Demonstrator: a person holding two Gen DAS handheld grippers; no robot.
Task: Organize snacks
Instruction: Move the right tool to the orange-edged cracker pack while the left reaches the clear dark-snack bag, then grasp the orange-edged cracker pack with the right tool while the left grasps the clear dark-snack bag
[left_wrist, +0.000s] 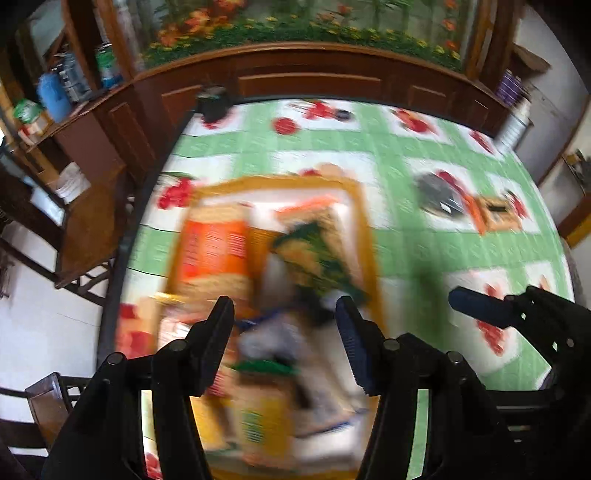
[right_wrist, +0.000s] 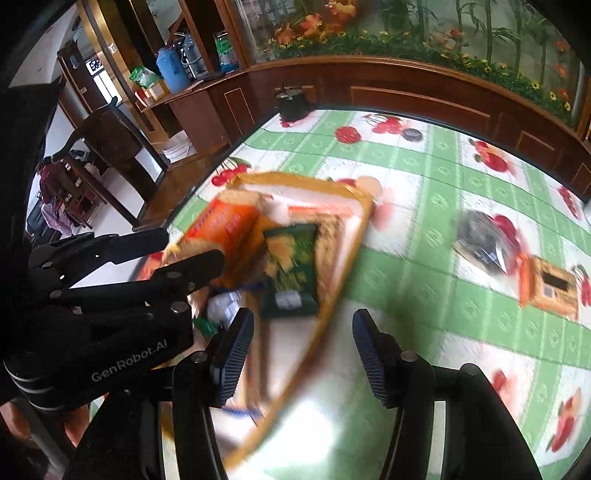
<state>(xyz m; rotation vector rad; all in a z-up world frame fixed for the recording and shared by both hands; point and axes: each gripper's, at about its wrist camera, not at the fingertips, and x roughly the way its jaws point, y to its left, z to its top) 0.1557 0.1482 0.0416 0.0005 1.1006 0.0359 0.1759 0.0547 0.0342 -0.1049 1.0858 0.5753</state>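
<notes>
A tray with a yellow-orange rim (left_wrist: 277, 182) (right_wrist: 295, 181) lies on the green-and-white fruit-print tablecloth and holds several snack packets, all blurred. Among them are an orange packet (left_wrist: 214, 247) (right_wrist: 229, 225) and a green packet (left_wrist: 314, 251) (right_wrist: 291, 258). My left gripper (left_wrist: 284, 306) hovers over the tray's near half, jaws apart, nothing pressed between them. My right gripper (right_wrist: 303, 317) stands open over the tray's right rim, nothing held. Each gripper shows in the other's view, the right gripper (left_wrist: 480, 306) beside the tray, the left gripper (right_wrist: 184, 251) over its left side.
Right of the tray, a dark packet (left_wrist: 439, 195) (right_wrist: 484, 236) and an orange box (left_wrist: 498, 214) (right_wrist: 550, 288) lie on the tablecloth. A black object (left_wrist: 214, 103) (right_wrist: 293, 103) stands at the table's far edge. Wooden cabinets run behind; a wooden chair stands left.
</notes>
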